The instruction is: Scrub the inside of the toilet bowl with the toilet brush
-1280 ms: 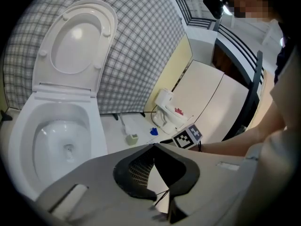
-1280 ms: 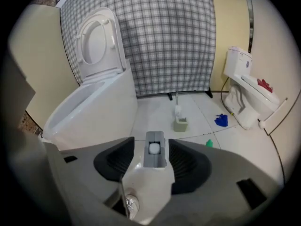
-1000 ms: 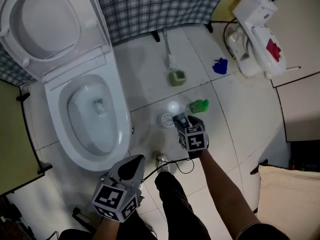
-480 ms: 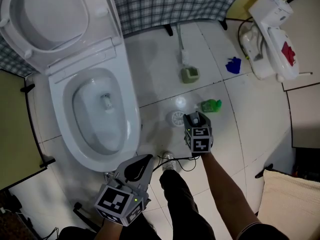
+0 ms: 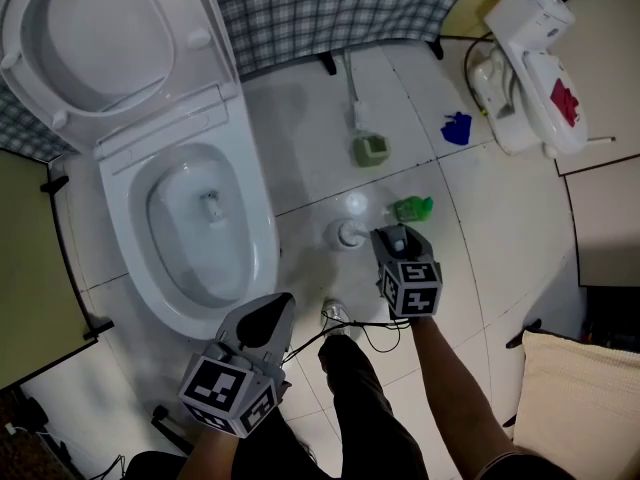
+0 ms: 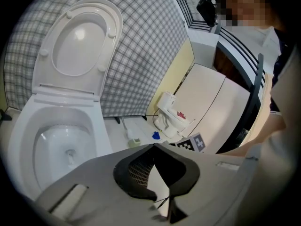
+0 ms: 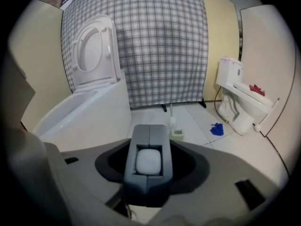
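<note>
The white toilet (image 5: 262, 230) stands at the left with lid and seat up (image 5: 95, 38), and its bowl is bare. The brush (image 5: 369, 148), a white handle on a pale green base, rests on the tiles near the checked curtain, apart from both grippers; it also shows in the left gripper view (image 6: 134, 141) and the right gripper view (image 7: 177, 133). My right gripper (image 5: 397, 236) hangs over the tiles beside the floor drain. Its jaws have just been closing on a grey block with a white rounded face (image 7: 148, 163). My left gripper (image 5: 270, 313) is shut and empty at the toilet's front.
A second white toilet (image 5: 525, 63) stands at the upper right, with a blue rag (image 5: 456, 128) beside it. A green object (image 5: 412, 208) and the floor drain (image 5: 348, 233) lie just ahead of the right gripper. A thin cable (image 5: 375, 333) loops by the person's foot.
The right gripper has risen off the floor and drawn a little right of the drain, still carrying the grey block. The left gripper has shifted slightly by the toilet's front.
</note>
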A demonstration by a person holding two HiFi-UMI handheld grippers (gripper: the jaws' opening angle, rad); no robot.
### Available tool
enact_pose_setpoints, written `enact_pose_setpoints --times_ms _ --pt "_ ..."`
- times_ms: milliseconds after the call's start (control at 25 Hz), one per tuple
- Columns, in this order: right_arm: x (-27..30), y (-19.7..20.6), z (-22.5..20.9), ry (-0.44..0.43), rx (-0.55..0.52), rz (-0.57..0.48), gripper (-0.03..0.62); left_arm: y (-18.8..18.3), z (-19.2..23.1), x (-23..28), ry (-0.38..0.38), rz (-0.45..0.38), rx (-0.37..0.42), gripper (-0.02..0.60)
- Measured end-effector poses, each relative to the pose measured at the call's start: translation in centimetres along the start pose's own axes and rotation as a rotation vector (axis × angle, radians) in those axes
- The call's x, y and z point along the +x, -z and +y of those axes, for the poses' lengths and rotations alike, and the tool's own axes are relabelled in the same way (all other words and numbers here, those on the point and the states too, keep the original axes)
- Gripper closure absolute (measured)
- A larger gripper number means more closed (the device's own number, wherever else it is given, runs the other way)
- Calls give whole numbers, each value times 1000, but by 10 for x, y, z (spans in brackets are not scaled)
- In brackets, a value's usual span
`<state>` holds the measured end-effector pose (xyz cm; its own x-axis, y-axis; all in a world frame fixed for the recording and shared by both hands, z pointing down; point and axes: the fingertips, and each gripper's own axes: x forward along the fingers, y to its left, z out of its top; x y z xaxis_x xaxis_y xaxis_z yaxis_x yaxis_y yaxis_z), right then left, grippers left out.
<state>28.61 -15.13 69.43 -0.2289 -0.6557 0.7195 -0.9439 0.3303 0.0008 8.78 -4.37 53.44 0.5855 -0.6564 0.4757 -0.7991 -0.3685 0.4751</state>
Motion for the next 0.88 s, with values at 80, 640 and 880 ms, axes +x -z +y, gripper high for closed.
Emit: enact_pose_setpoints --times_ms 80,640,880 --pt "-32 -21 0 0 12 -38 367 -14 -5 -6 7 -21 7 593" --pt "-220 -252 117 -173 -73 -361 365 -129 -2 -123 -91 -166 39 594" --pt "-230 -304 203 -310 -174 -382 365 -154 22 -169 -170 -216 21 593"
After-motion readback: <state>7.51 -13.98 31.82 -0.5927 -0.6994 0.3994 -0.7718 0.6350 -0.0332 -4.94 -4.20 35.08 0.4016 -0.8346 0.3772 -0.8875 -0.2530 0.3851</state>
